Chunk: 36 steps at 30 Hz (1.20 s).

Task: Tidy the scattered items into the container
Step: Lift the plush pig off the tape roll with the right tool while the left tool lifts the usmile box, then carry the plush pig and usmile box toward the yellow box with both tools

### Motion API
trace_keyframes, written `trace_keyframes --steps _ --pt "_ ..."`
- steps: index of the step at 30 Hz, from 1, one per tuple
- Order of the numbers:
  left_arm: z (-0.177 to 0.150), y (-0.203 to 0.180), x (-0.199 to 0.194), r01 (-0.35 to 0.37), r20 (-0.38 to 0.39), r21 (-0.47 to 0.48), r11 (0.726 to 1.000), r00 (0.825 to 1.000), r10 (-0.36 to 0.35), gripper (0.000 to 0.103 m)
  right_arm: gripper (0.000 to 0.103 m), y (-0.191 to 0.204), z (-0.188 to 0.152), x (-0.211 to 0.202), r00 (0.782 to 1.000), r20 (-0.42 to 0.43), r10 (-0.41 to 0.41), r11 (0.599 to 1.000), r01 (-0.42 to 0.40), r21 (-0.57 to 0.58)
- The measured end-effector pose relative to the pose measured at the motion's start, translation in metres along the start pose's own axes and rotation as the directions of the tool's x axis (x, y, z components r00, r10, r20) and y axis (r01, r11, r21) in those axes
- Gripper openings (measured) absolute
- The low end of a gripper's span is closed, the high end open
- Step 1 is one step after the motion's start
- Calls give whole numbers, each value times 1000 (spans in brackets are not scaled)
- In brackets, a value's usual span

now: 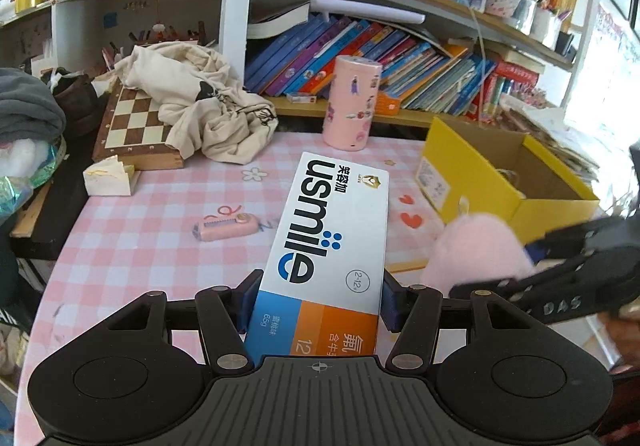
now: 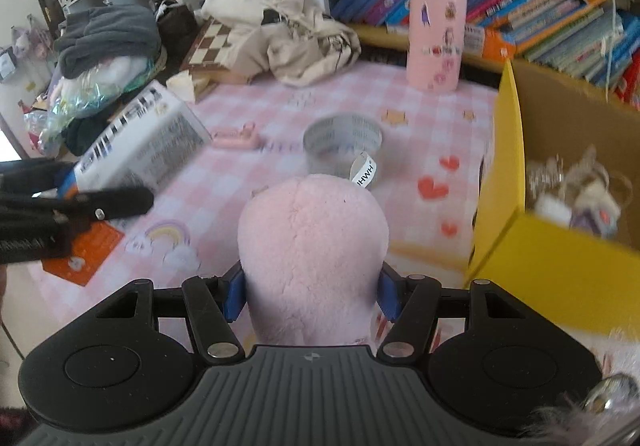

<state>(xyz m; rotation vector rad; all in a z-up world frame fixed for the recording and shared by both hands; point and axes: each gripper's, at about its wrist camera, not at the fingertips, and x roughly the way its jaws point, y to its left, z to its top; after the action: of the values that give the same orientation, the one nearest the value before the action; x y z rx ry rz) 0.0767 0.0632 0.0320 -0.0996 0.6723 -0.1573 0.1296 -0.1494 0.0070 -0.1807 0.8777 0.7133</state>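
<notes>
A long white cardboard toothpaste box is clamped across its width by the left gripper and a pink fluffy plush toy is squeezed by the right gripper, both held above the pink checked tablecloth, apparently for carrying to the open yellow cardboard box just beside them.

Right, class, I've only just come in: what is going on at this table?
A person is tidying with two handheld grippers. The left gripper is shut on a usmile toothpaste box, and the right gripper is shut on a pink plush toy. The yellow cardboard box stands open on the right with a few things inside. A tape roll and a small pink comb lie on the checked tablecloth.
</notes>
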Motion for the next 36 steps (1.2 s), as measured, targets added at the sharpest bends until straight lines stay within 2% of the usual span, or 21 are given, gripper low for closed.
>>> trace_keyframes --steps 4,11,20,36 --pt "-8 -6 -10 25 5 -14 1000 1000 -25 56 60 2 -10 -10 1000 12 -6 999 5 39" --pt "-21 -20 -24 58 10 -4 998 998 -58 56 60 14 -22 -19 1000 -8 4 1000 -4 29" --pt "-36 -28 -43 88 19 7 996 996 -88 56 60 29 -36 -38 1000 24 -4 1000 4 9" --pt "-48 -42 -49 148 -10 36 988 989 -148 56 60 26 -64 -62 998 29 -63 995 60 78"
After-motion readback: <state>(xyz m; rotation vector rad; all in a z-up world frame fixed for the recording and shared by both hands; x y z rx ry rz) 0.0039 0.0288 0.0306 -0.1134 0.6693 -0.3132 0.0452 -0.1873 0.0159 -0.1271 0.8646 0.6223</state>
